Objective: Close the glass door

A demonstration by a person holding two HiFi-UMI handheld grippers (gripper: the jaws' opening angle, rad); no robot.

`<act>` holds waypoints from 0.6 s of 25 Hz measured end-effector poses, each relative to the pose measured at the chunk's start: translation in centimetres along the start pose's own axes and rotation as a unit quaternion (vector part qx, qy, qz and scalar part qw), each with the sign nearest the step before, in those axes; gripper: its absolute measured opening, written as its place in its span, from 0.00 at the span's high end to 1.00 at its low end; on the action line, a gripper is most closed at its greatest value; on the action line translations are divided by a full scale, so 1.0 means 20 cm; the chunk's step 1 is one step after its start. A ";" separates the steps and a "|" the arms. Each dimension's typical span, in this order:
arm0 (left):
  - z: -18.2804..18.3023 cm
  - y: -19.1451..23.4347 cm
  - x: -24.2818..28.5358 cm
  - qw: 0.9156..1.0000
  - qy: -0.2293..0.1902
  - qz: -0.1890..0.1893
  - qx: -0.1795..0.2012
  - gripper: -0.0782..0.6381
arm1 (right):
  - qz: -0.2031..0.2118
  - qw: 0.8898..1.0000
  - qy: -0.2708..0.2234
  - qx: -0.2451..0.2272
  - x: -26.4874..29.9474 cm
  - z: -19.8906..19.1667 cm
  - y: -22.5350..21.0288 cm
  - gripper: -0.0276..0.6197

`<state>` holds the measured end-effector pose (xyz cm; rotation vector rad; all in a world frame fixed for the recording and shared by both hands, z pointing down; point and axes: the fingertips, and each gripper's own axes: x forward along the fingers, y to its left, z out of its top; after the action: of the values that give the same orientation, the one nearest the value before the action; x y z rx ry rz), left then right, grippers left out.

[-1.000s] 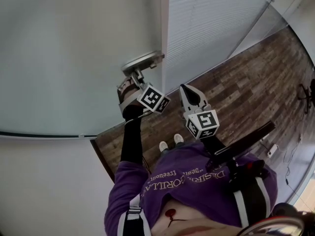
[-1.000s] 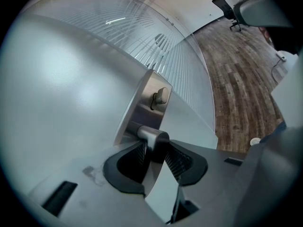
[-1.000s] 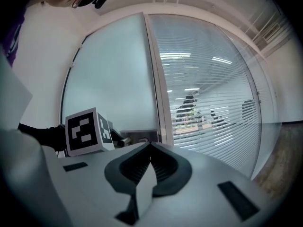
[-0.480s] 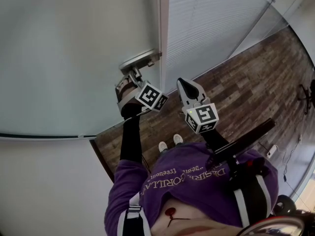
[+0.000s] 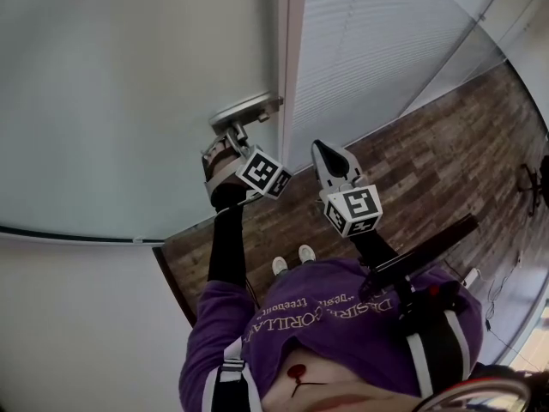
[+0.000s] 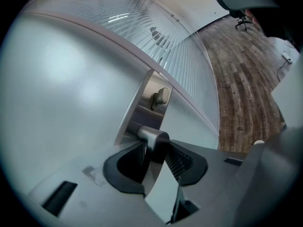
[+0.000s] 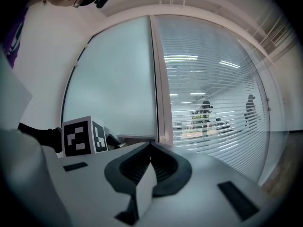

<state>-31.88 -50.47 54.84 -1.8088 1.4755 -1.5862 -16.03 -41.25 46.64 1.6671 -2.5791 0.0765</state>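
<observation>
Steel door handle (image 6: pixel 150 135) is clamped between the ribbed pads of the left gripper (image 6: pixel 155 151), and its silver lock plate (image 6: pixel 144 105) sits just beyond the jaw tips on the frosted glass door (image 5: pixel 120 93). Just to the right, the right gripper (image 7: pixel 150 144) hangs free of the door, jaws pressed together on nothing. Beyond its tips the door's edge lies close beside a pale frame post (image 7: pixel 161 79), with a striped glass partition (image 7: pixel 213 89) further right
</observation>
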 end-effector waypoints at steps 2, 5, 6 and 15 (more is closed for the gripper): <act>0.02 0.02 0.04 1.000 0.003 -0.003 -0.001 0.71 | 0.001 1.000 0.002 0.003 0.03 0.01 -0.02 0.96; 0.05 0.06 0.08 1.000 0.006 -0.006 -0.003 0.71 | 0.000 1.000 0.004 0.006 0.08 0.03 -0.05 0.96; 0.05 0.07 0.09 1.000 0.006 -0.006 -0.003 0.71 | 0.000 1.000 0.005 0.007 0.09 0.03 -0.06 0.96; 0.05 0.10 0.15 1.000 0.010 0.005 -0.007 0.71 | -0.003 1.000 0.004 0.009 0.12 0.01 -0.08 0.96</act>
<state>-32.32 -54.14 54.54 -1.7955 1.5054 -1.5971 -15.59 -44.07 46.70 1.6768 -2.5746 0.1057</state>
